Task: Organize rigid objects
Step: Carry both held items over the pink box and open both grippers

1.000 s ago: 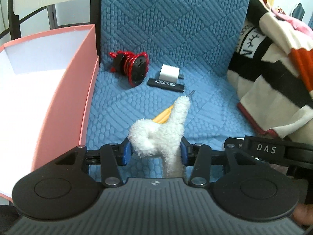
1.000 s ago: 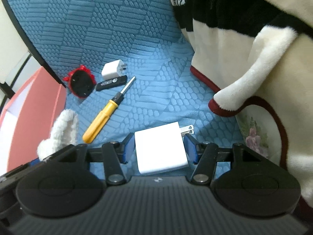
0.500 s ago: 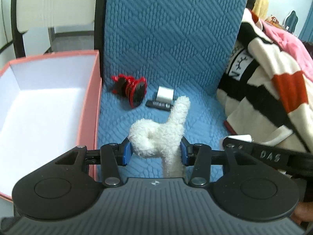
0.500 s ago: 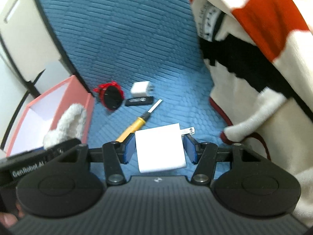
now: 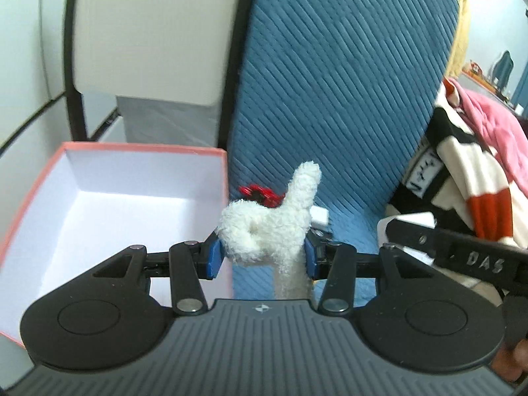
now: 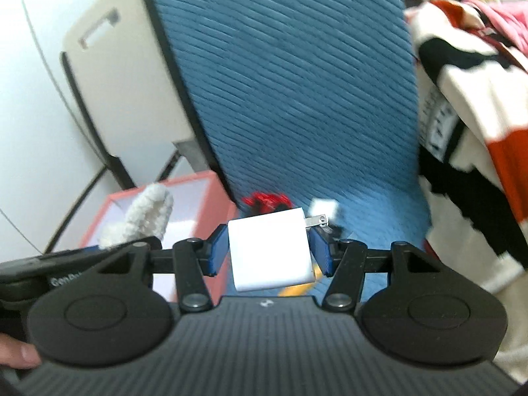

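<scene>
Beside the pink box [image 5: 227,178], most of the small things on the blue quilt [image 5: 330,99] are hidden: a red item [image 5: 255,191] peeks out behind the fluffy toy [image 5: 267,227], too covered to name, and a small white block [image 5: 319,216] shows only one corner just right of it. From the right wrist, a yellow sliver [image 6: 287,292] below the charger [image 6: 270,247] is cut off and cannot be made out, and both views are smeared with blur. The left gripper [image 5: 260,257] has its blue pads pressed into the toy, a shaggy white plush with one limb sticking upright, held just right of the box's near wall. The right gripper [image 6: 269,252] clamps the charger, a smooth white cube with metal prongs [image 6: 316,220] poking out toward the right, also held right of the box. That box is stiff card, pink outside and white inside, its open top unobstructed. A striped fleece blanket [image 5: 468,165] crowds the quilt's far side from the box, narrowing the free strip.
</scene>
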The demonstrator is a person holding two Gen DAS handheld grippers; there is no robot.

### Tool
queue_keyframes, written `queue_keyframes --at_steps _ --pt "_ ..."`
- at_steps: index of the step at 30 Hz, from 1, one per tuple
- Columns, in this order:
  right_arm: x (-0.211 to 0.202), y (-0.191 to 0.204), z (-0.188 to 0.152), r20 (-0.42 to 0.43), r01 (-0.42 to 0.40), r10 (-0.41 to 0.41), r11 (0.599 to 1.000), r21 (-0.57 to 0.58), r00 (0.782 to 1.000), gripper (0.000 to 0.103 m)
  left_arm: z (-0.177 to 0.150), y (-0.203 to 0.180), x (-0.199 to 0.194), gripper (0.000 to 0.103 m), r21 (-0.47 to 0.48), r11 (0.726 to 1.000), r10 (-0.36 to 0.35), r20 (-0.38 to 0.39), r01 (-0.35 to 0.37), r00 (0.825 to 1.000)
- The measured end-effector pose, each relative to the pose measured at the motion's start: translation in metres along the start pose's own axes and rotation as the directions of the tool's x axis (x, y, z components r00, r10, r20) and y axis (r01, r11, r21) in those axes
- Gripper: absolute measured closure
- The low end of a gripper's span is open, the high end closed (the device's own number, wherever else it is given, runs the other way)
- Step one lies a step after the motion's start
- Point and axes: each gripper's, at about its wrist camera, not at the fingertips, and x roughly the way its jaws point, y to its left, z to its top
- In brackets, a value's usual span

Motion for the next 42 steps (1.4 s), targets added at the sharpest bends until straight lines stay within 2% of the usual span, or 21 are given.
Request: queue_keyframes --at_steps 6,11,15,23,30,33,38,40,42 --pt "0.009 0.049 0.012 -0.002 -0.052 0.052 0.997 -0.062 0.999 0.046 0.012 0.048 -0.021 0.05 -0.05 0.998 0.029 0.02 -0.028 0.999" --pt "0.023 0.089 0.005 -0.045 -0.09 0.086 0.991 -0.102 0.995 0.046 0.01 0.092 -0.029 0.05 -0.086 0.995 0.058 0.012 -0.056 0.998" --pt "0.048 0.117 -0.011 -0.111 -0.109 0.095 0.985 -0.131 0.989 0.046 0.001 0.126 -0.023 0.05 -0.111 0.991 0.076 -0.03 -0.078 0.997" --pt "0.105 0.146 -0.05 -0.255 -0.112 0.066 0.979 -0.168 0.965 0.046 -0.025 0.18 0.012 0.05 -0.151 0.983 0.085 -0.137 -0.106 0.987" --pt "0.14 0.157 -0.078 -0.332 -0.096 0.026 0.976 -0.196 0.943 0.046 -0.048 0.207 0.039 0.05 -0.18 0.979 0.058 -0.199 -0.094 0.978" --pt "0.145 0.169 -0.085 -0.318 -0.082 -0.007 0.96 -0.266 0.948 0.046 -0.053 0.214 0.047 0.05 -0.189 0.975 0.075 -0.214 -0.116 0.974" --pt "0.15 0.175 -0.086 -0.327 -0.077 -0.015 0.961 -0.266 0.945 0.045 -0.055 0.226 0.05 0.049 -0.208 0.97 0.075 -0.22 -0.122 0.973" --pt "0.151 0.175 -0.085 -0.33 -0.075 -0.016 0.963 -0.26 0.944 0.045 -0.054 0.228 0.048 0.043 -0.217 0.968 0.076 -0.221 -0.125 0.972" --pt "0.151 0.174 -0.084 -0.337 -0.084 -0.003 0.966 -0.246 0.942 0.041 -0.054 0.23 0.045 0.04 -0.221 0.967 0.079 -0.213 -0.127 0.974"
